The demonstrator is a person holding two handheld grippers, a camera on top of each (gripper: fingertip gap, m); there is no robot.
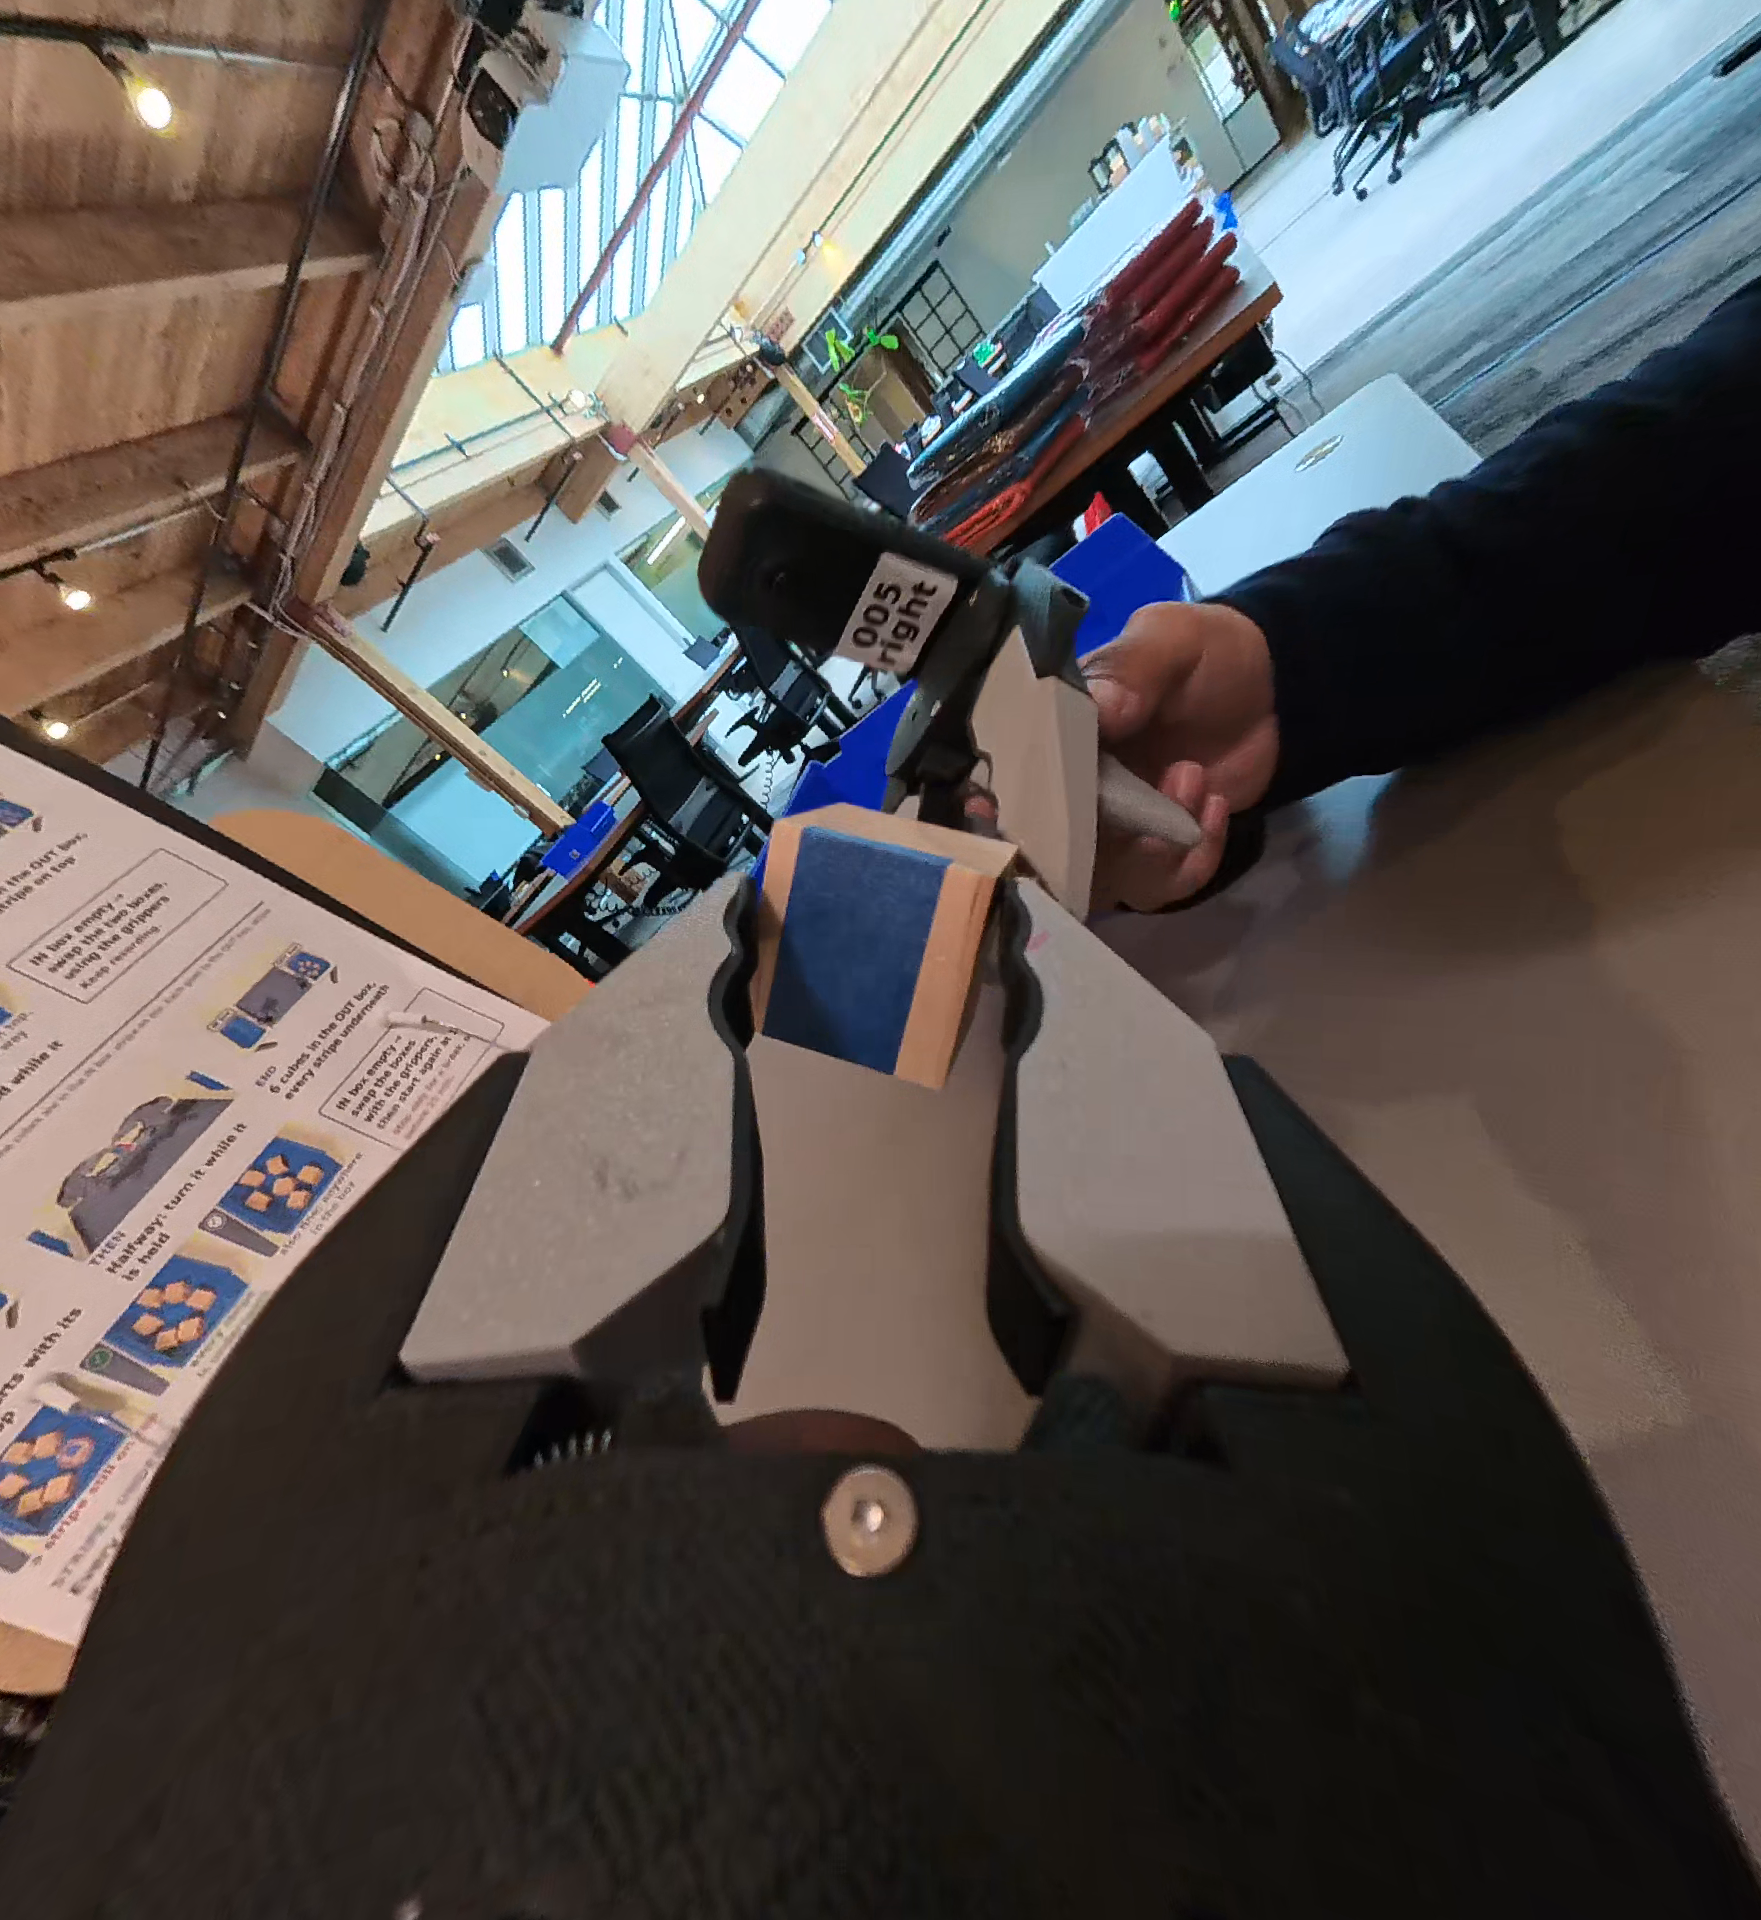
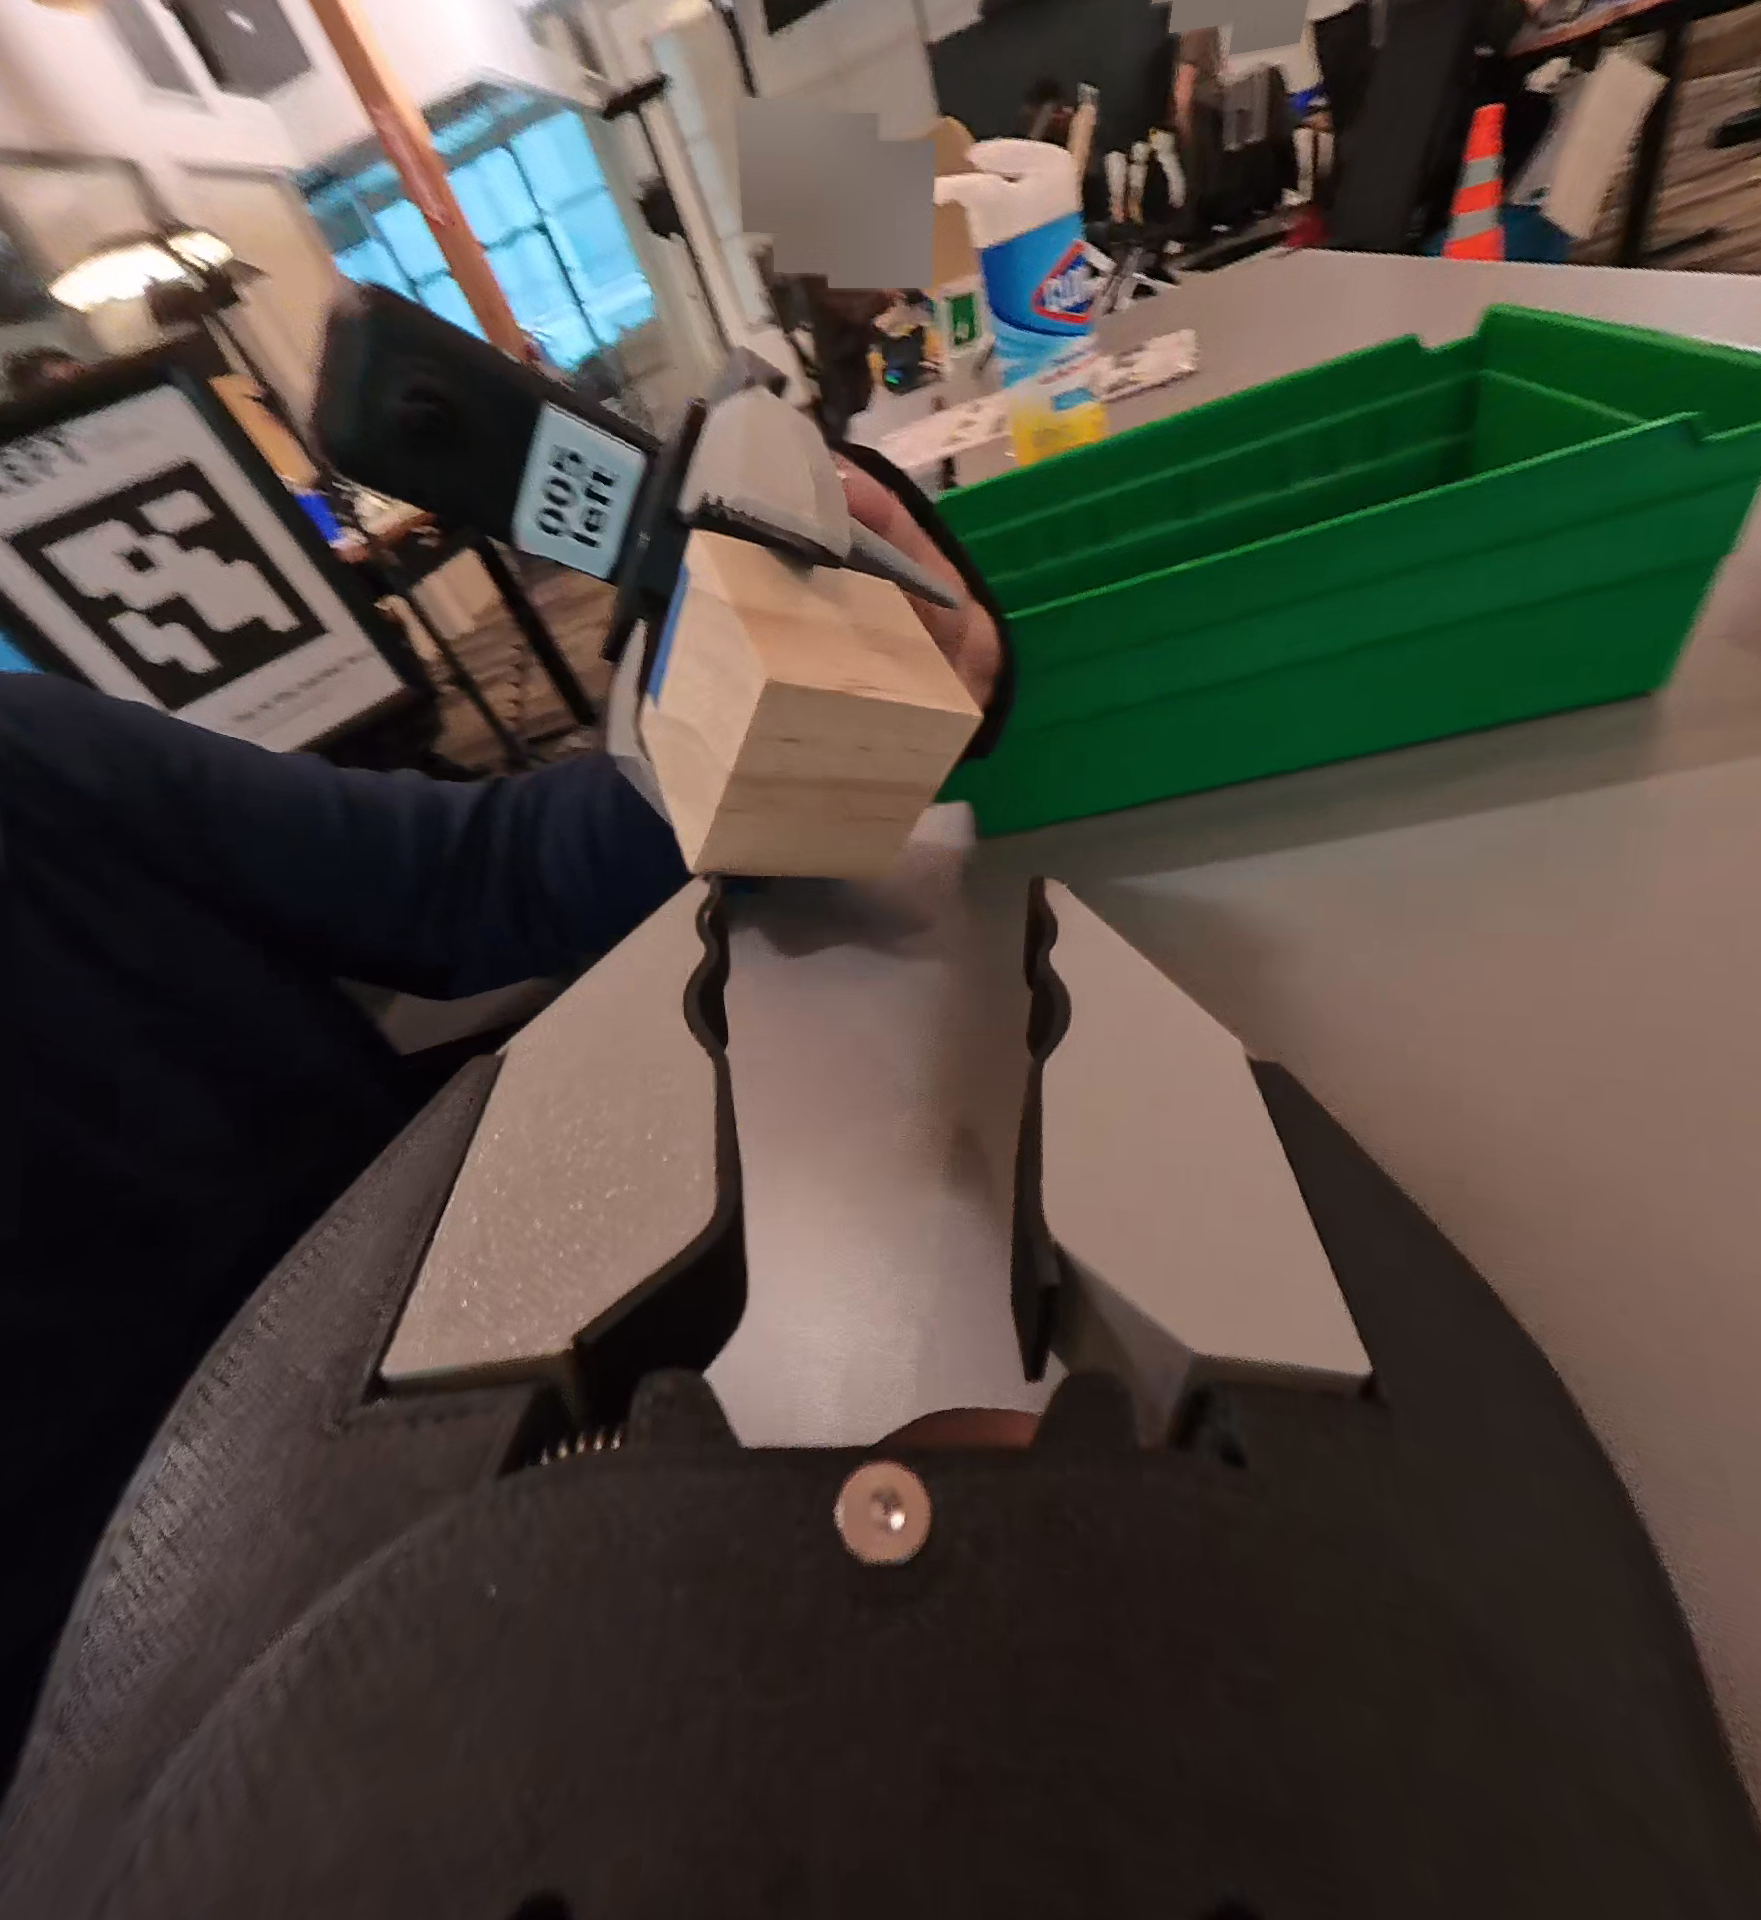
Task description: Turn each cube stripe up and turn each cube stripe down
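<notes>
Left gripper (image 1: 871, 971) clamped on a wooden cube (image 1: 871, 961), fingers pressing its two side faces, cube lifted off the grey table (image 1: 1478, 1143). Blue tape stripe (image 1: 850, 951) faces the left wrist camera, running front to back between the fingers.

Right gripper (image 2: 871, 925) empty, jaws apart, tips just below the cube (image 2: 803, 717) and not touching it as far as I can tell. In the right wrist view the cube shows bare wood grain on the near faces, with a stripe edge on the far left side.

Handling judgement: solid wood block, rigid, light, not fragile. Smooth sanded faces could slip if pinched near a corner. Tape face probably a bit slicker, so best to grip the bare wood. For a handover, the right gripper should take the two free opposite faces, square on, mid-face, clear of the left fingers.

Farther out: green bin (image 2: 1375, 582) on the table beyond the cube, a printed instruction sheet (image 1: 128, 1143) to the left, a person's hand (image 1: 1188, 748) in a dark sleeve holding the right gripper.
</notes>
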